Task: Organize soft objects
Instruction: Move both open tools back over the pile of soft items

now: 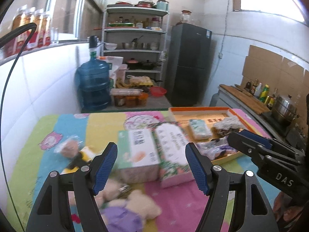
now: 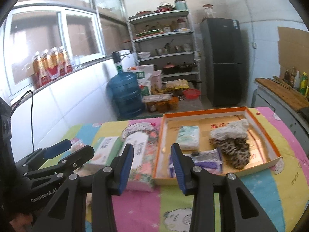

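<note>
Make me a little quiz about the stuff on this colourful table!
1. True or false: the fuzzy leopard-print item lies inside the shallow orange-rimmed cardboard tray.
2. Which claw is spread wider? A) left claw B) right claw
3. Fill in: the cream plush toy in purple lies on the striped cartoon tablecloth, outside the ____.

Key: 1 true; 2 A; 3 tray.

Plush toy (image 1: 133, 210) blurred, cut by btm edge, behind left gripper (image 1: 151, 167).
</note>
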`<state>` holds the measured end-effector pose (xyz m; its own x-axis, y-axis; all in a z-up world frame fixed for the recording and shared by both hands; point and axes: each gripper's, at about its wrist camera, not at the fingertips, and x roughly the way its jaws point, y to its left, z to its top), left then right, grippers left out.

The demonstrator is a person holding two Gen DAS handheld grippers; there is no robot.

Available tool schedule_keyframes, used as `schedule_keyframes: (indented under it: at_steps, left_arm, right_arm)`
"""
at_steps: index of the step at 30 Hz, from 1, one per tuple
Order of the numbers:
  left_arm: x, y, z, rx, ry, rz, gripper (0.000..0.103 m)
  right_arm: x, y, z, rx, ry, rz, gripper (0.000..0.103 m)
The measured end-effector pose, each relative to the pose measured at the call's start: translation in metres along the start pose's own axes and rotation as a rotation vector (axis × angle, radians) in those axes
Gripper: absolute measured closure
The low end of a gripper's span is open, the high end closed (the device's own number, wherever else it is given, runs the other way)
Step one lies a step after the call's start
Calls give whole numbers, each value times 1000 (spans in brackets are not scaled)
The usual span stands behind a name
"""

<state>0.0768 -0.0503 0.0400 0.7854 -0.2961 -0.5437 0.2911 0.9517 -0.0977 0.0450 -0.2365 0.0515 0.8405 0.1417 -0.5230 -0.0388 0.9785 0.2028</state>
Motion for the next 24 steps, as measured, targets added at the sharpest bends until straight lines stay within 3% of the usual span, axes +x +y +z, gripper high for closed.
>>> schedule_keyframes:
  at_steps: [9, 20, 24]
  left_arm:
    - [-16, 53, -24, -72, 2, 69, 28]
    - [-30, 87, -55, -117, 8, 121, 28]
    - [-35, 96, -67, -121, 13, 141, 28]
  right_arm:
    - [15, 39, -31, -52, 76, 104, 63]
    - [38, 78, -69, -145, 185, 235, 62]
    - [39, 92, -78, -191, 202, 301, 29]
